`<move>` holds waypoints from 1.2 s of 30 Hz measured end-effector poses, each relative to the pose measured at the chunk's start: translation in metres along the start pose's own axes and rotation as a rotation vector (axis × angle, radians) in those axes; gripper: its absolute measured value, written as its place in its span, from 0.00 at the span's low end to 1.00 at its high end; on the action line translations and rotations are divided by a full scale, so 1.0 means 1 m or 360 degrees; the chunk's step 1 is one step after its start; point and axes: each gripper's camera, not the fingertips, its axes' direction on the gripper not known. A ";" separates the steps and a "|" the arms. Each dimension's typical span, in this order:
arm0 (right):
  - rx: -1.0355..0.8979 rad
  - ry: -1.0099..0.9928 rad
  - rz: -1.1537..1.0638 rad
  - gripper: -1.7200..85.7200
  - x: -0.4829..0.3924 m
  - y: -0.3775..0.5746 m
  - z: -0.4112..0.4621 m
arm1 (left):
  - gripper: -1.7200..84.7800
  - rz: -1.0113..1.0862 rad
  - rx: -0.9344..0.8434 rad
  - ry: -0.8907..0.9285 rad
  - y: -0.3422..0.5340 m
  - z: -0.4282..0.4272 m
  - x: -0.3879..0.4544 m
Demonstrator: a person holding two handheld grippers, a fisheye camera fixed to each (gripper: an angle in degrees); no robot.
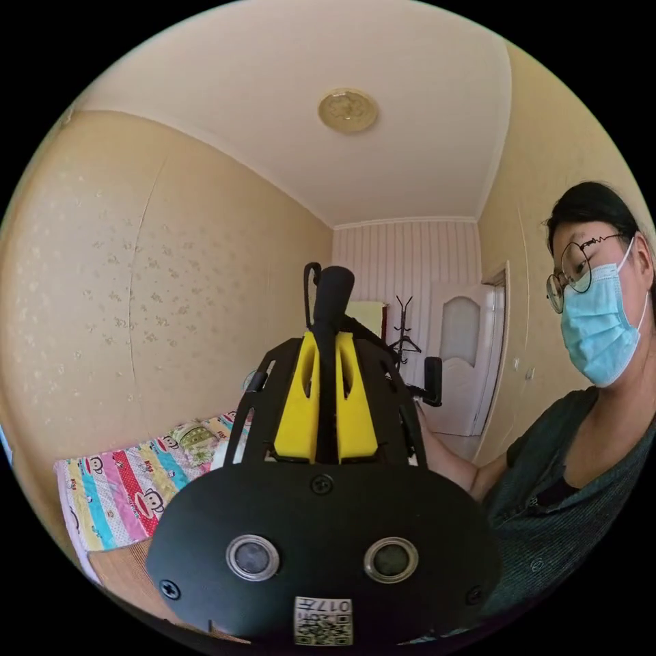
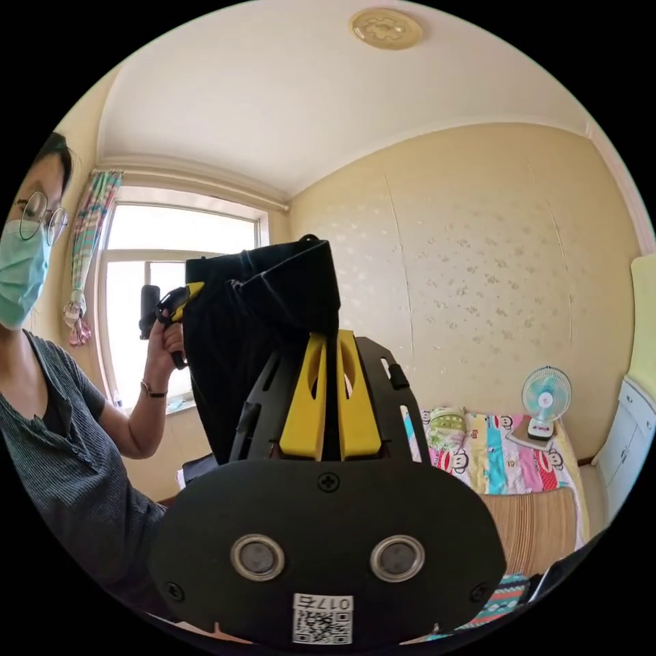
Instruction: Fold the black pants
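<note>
The black pants (image 2: 246, 342) hang in the air, held up by their top edge between both grippers. In the right gripper view my right gripper (image 2: 330, 336) has its yellow jaws shut on one end of that edge. The left gripper (image 2: 179, 298), in the person's raised hand by the window, pinches the other end. In the left gripper view my left gripper (image 1: 328, 336) is shut on the pants (image 1: 333, 290), seen edge-on as a narrow black strip rising from the jaws. Beyond it, the right gripper's black handle (image 1: 432, 380) shows, its jaws hidden.
The person (image 1: 581, 437) stands close, between the grippers. Below lies a bed with a colourful cartoon sheet (image 2: 499, 451) and a woven mat (image 2: 533, 526). A small fan (image 2: 545, 400) and a white cabinet (image 2: 625, 451) stand beside it. A coat stand (image 1: 403, 328) and a door (image 1: 465, 355) are at the room's end.
</note>
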 end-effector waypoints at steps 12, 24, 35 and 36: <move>-0.0006 -0.0348 -0.0421 0.06 -0.079 -0.150 -0.043 | 0.06 0.0208 0.0319 -0.0161 -0.084 -0.141 -0.020; -0.0089 -0.0287 -0.0219 0.06 0.009 -0.218 0.003 | 0.06 0.0156 0.0448 -0.0372 -0.148 -0.147 -0.127; -0.0771 0.0261 0.0191 0.09 0.295 -0.235 0.361 | 0.08 -0.0681 -0.0101 -0.0491 -0.164 0.021 -0.588; -0.0873 0.0311 0.0272 0.10 0.342 -0.225 0.416 | 0.09 -0.0752 -0.0122 -0.0518 -0.160 0.031 -0.623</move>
